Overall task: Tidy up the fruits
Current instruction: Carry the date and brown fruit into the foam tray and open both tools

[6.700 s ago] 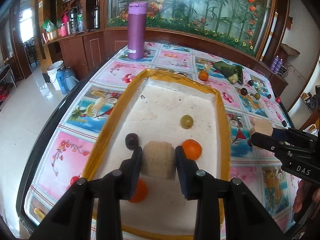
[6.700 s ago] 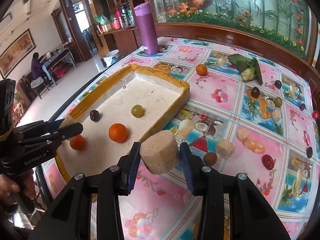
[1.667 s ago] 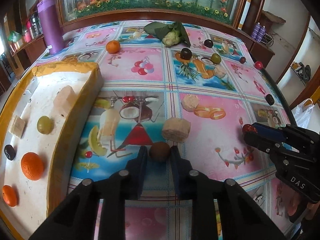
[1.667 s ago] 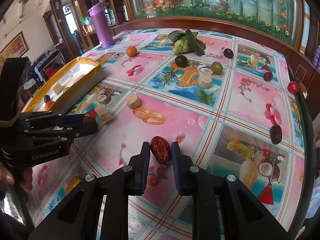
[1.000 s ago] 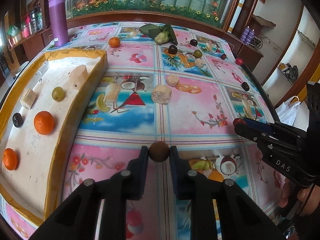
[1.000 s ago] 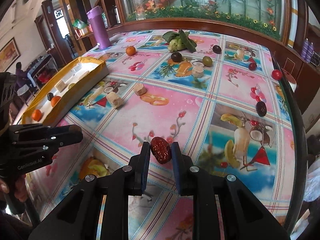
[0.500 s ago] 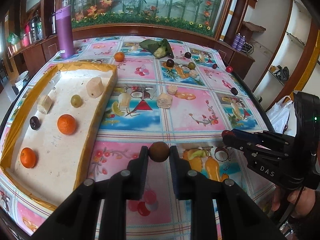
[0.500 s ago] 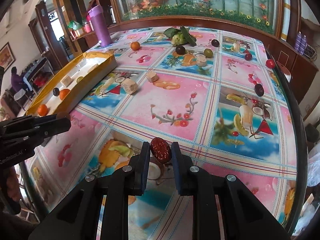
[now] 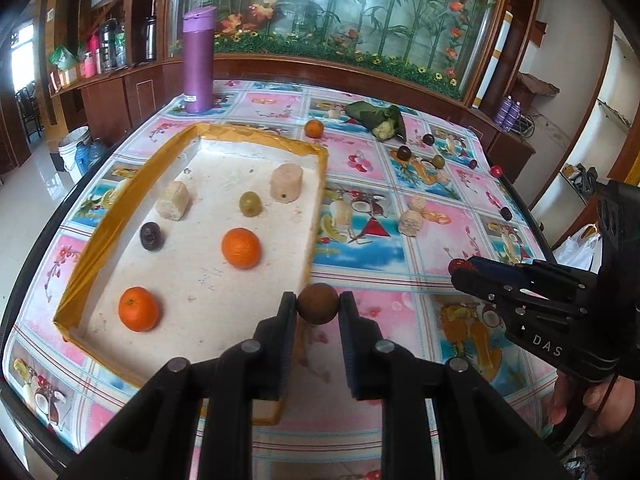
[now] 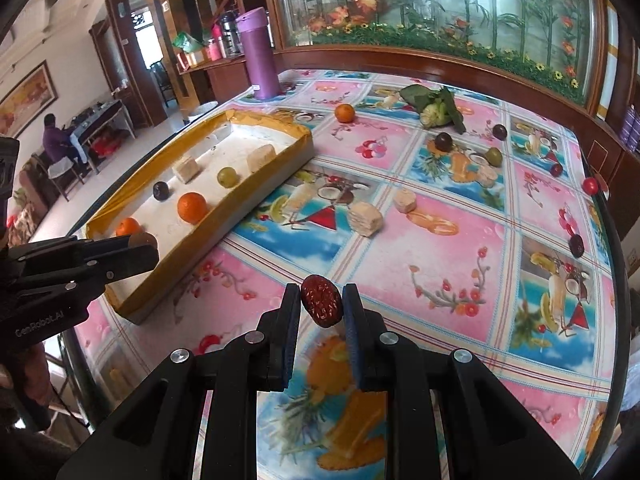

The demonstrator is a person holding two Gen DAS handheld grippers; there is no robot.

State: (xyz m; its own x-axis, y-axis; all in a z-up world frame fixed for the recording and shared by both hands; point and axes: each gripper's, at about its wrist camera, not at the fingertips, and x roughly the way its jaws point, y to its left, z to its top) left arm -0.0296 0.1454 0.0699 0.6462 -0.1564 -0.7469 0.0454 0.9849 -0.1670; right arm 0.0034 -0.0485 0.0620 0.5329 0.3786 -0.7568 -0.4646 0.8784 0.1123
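Observation:
My left gripper [image 9: 318,305] is shut on a round brown fruit [image 9: 317,304], held in the air just right of the near right wall of the yellow-rimmed white tray [image 9: 316,216]. The tray holds two oranges [image 9: 241,248], a green grape [image 9: 250,203], a dark plum [image 9: 151,236] and two pale chunks [image 9: 285,182]. My right gripper [image 10: 321,300] is shut on a red date [image 10: 321,305], held above the table's near side, right of the tray [image 10: 208,220]. The right gripper also shows at the right of the left wrist view [image 9: 460,267].
Loose on the fruit-print tablecloth [image 10: 440,248] are an orange [image 10: 345,113], pale chunks [image 10: 365,219], dark plums [image 10: 443,141], a green fruit [image 10: 493,156], small red fruits [image 10: 589,186] and a leaf-wrapped cauliflower [image 10: 434,109]. A purple flask [image 10: 261,54] stands at the back left.
Both grippers have swung left toward the tray with their fruits still gripped. The tray is now larger and closer in both views.

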